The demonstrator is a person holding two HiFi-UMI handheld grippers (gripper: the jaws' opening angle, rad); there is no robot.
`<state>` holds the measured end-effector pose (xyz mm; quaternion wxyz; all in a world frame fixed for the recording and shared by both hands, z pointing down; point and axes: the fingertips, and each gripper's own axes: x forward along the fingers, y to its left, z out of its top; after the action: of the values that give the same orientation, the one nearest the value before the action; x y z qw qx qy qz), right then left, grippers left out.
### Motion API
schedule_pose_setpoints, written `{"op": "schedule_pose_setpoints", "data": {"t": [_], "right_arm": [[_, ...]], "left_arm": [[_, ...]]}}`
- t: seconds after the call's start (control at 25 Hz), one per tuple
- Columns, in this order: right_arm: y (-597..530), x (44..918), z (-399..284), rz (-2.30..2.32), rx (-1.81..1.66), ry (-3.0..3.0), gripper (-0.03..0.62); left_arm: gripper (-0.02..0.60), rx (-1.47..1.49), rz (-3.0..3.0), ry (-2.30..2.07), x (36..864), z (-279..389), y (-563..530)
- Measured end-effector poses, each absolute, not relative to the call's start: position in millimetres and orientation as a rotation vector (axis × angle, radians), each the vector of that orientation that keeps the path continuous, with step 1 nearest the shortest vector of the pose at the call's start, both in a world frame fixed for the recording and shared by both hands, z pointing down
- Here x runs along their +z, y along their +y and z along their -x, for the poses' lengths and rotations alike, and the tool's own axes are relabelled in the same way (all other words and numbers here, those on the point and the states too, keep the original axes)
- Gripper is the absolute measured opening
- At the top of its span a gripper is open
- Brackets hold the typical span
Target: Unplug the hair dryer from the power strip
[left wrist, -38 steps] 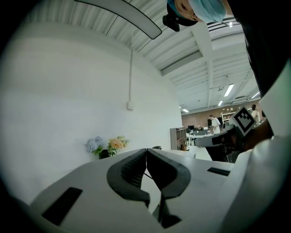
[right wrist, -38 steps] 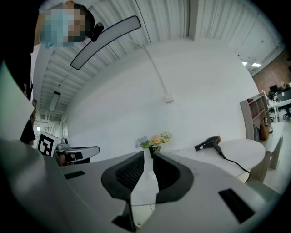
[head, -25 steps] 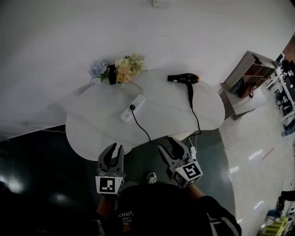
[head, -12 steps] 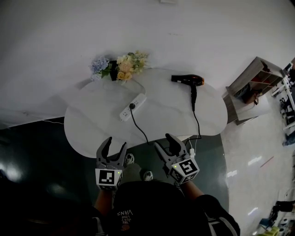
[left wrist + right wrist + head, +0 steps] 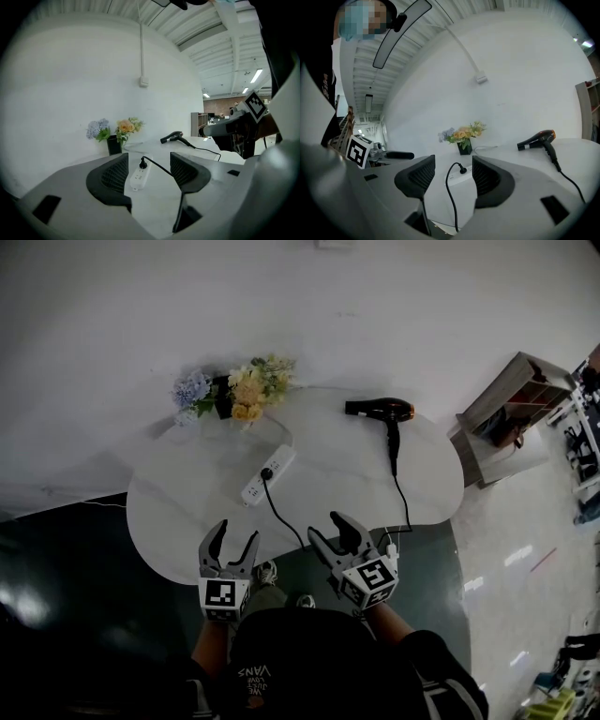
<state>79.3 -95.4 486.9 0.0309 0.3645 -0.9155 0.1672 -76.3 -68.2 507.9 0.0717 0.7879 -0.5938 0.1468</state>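
A white power strip [image 5: 265,474] lies on the round white table [image 5: 178,521] with a black plug [image 5: 268,472] in it. The plug's cord runs off the table's front edge. A black and orange hair dryer [image 5: 380,410] rests at the table's far right. My left gripper [image 5: 234,540] and right gripper [image 5: 328,532] hover side by side at the near edge, short of the strip. Both are opening, with nothing between the jaws. The left gripper view frames the strip [image 5: 139,173] and plug [image 5: 143,163] beyond the left gripper [image 5: 147,171]. The right gripper [image 5: 453,176] faces the plug [image 5: 462,169] and dryer [image 5: 536,139].
A dark vase of flowers [image 5: 230,390] stands at the table's back edge against the white wall. The dryer's cord [image 5: 401,498] hangs over the right front edge. A wooden shelf unit [image 5: 511,404] stands to the right. Dark floor lies under me.
Both grippers have drawn back from the table toward me and sunk a little. The left jaws have spread from nearly shut to wide; the right have spread slightly.
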Motion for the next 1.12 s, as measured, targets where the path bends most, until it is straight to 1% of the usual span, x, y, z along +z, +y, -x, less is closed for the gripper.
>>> {"op": "schedule_pose_setpoints", "data": {"t": [0.4,0.76,1.12], "right_arm": [[-143.8,518.8,-48.5,-1.114,0.516,-2.747,0.225],[-176.5,558.1,-27.5,-1.104,0.54,-2.66,0.225],[-200.0,588.4,-9.3,-1.068,0.539,-2.591,0.225]], "left_arm": [[0.31,0.544,-2.375,-1.667,553.7,95.2,-115.2],[0.321,0.685,-2.35,-1.58,593.2,109.0,-145.3],[0.332,0.824,-2.352,-1.469,628.7,108.4,-172.6]]}}
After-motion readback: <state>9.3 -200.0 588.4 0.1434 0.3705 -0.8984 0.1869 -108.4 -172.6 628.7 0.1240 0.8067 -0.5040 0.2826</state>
